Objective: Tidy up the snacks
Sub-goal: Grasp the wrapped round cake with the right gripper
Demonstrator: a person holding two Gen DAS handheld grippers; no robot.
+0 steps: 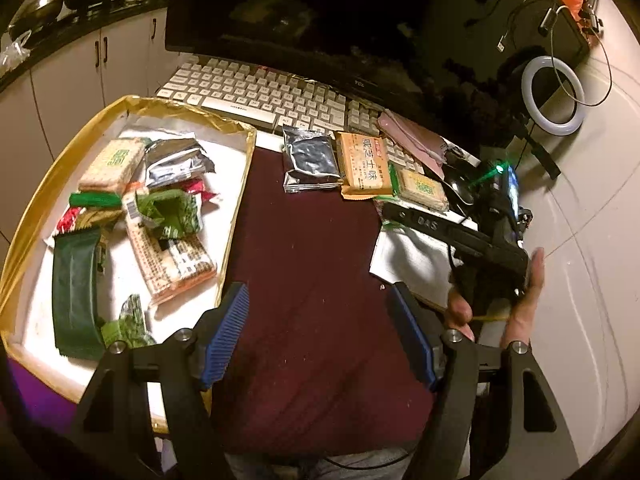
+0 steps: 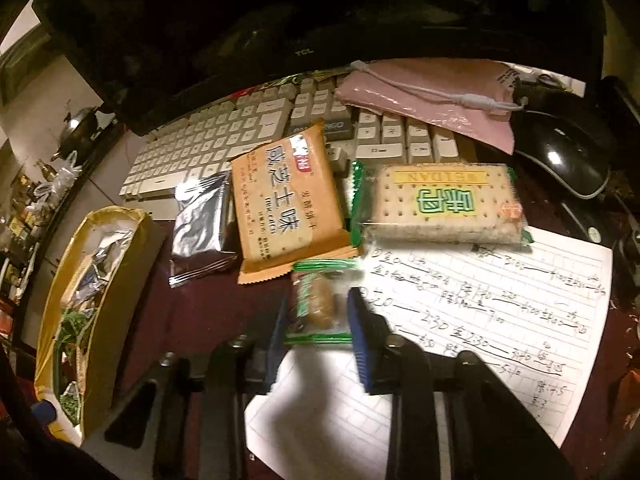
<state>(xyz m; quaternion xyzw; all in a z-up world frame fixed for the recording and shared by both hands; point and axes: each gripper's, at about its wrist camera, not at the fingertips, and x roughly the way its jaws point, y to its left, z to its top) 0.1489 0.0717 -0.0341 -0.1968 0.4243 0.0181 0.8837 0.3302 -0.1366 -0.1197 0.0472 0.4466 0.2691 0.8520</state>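
While the left gripper (image 1: 320,332) is held spread over the cloth (image 1: 312,264), a small snack (image 2: 318,304) is pinched by the right gripper (image 2: 320,320).

Four snack packets (image 2: 316,304) outside the box (image 1: 36,216) (one clear-wrapped), one keyboard (image 1: 256,92)

Snack box (image 1: 236,126) left of keyboard-front packs (image 1: 362,164)
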